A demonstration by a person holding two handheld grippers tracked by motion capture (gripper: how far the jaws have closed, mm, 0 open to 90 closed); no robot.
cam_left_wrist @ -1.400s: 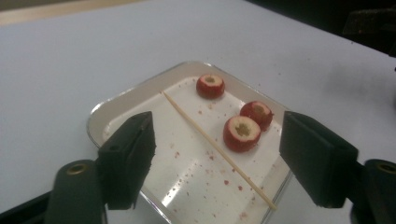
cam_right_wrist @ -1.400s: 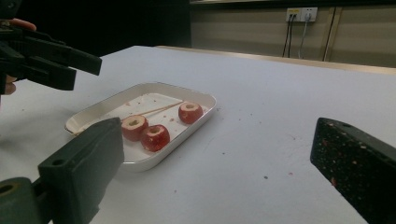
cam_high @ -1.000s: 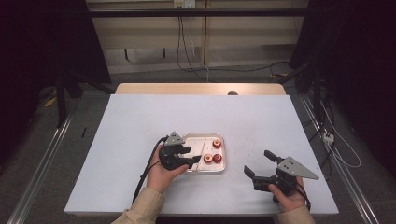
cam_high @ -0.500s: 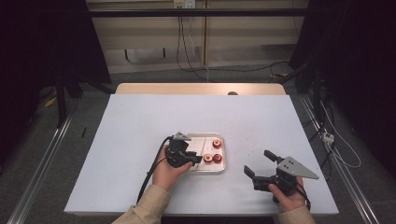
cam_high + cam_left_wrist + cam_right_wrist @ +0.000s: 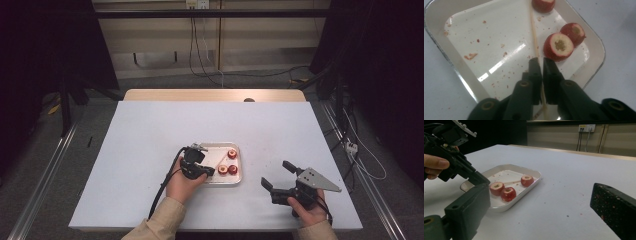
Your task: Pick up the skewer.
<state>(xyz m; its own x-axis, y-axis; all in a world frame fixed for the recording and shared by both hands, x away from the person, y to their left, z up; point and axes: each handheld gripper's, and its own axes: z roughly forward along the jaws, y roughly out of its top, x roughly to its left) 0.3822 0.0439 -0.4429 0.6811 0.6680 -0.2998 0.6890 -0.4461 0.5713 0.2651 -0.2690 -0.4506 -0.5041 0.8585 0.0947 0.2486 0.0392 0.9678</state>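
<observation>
A shallow white tray (image 5: 239, 150) holds three red cored fruits and a thin wooden skewer (image 5: 534, 37). Two fruits (image 5: 559, 46) (image 5: 574, 31) lie side by side, and the third (image 5: 543, 3) lies farther along the skewer. My left gripper (image 5: 541, 62) has just been closing and is now shut on the skewer's near end, right beside the closest fruit. In the high view it sits at the tray's near left part (image 5: 209, 171). My right gripper (image 5: 276, 175) rests on the table to the right of the tray, open and holding nothing.
The tray (image 5: 534, 173) carries crumbs and red smears. The white tabletop (image 5: 150, 130) stretches wide to the left and behind the tray. Cables (image 5: 200, 45) hang at the back wall. A metal rail (image 5: 40, 175) runs along the left side of the table.
My left gripper has shifted slightly right over the tray and its jaws have closed onto the skewer. The right gripper has stayed put.
</observation>
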